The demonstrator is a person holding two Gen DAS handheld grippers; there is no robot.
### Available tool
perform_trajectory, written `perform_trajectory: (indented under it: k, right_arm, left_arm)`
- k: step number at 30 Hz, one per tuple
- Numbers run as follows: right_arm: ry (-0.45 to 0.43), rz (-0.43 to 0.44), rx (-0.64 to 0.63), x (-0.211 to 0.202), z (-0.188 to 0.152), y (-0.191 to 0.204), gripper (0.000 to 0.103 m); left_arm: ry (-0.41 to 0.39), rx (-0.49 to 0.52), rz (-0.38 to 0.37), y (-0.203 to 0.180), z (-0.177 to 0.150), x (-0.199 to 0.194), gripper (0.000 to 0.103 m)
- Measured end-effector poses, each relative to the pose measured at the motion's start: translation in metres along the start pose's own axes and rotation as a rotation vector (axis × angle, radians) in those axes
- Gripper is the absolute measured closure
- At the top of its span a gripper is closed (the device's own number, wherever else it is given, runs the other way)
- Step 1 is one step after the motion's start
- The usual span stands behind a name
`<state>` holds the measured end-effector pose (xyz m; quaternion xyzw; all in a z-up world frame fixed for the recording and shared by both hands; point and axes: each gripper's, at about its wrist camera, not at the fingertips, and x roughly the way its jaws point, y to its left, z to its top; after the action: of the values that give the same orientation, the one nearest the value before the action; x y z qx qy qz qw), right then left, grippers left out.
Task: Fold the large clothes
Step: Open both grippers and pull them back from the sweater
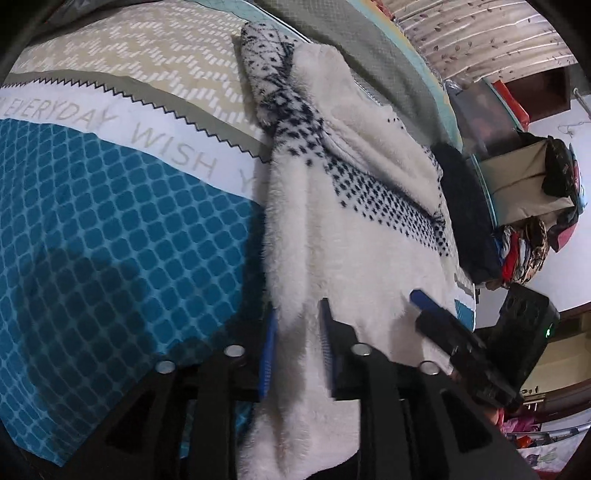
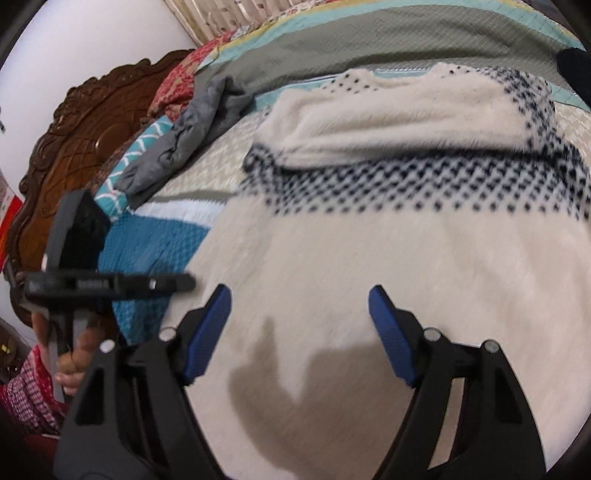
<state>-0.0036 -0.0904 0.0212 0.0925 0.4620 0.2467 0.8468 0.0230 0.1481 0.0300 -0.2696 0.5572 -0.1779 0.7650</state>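
Surface: I see a bed (image 1: pixel 92 229) under a quilt, teal checks near me, a beige patterned band beyond.
Sweater: my fluffy white sweater (image 2: pixel 369 258) with dark dots lies spread on the quilt.
Left gripper (image 1: pixel 297 334): jaws part open, the sweater's edge between them; I cannot tell if they pinch.
Right gripper (image 2: pixel 299 325): jaws wide apart over the sweater, gripping nothing.
Room: carved wooden headboard (image 2: pixel 74 147), curtain (image 1: pixel 480 33), heaped clothes (image 1: pixel 524 247) beside the bed.

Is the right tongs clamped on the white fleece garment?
No: the right tongs stand wide open above the white fleece garment, pads clear of the cloth.
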Motion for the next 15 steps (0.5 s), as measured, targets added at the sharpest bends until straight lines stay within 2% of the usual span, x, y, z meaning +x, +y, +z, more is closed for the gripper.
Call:
perform_trajectory:
  k: [3, 7, 11, 15]
  right_arm:
    - [0.025, 0.046, 0.004, 0.005, -0.007, 0.013, 0.030]
    - [0.049, 0.133, -0.111, 0.003, -0.017, 0.054, 0.034]
    - [0.083, 0.145, -0.227, 0.014, -0.019, 0.090, 0.038]
    - [0.124, 0.141, -0.240, 0.037, -0.004, 0.105, 0.048]
  left_arm:
    - [0.007, 0.010, 0.039, -0.003, -0.007, 0.004, 0.041]
    - [-0.033, 0.048, 0.040, -0.002, -0.024, -0.019, 0.041]
    - [-0.054, 0.078, 0.011, 0.013, -0.059, -0.050, 0.041]
    - [-0.055, 0.102, -0.013, 0.021, -0.096, -0.059, 0.040]
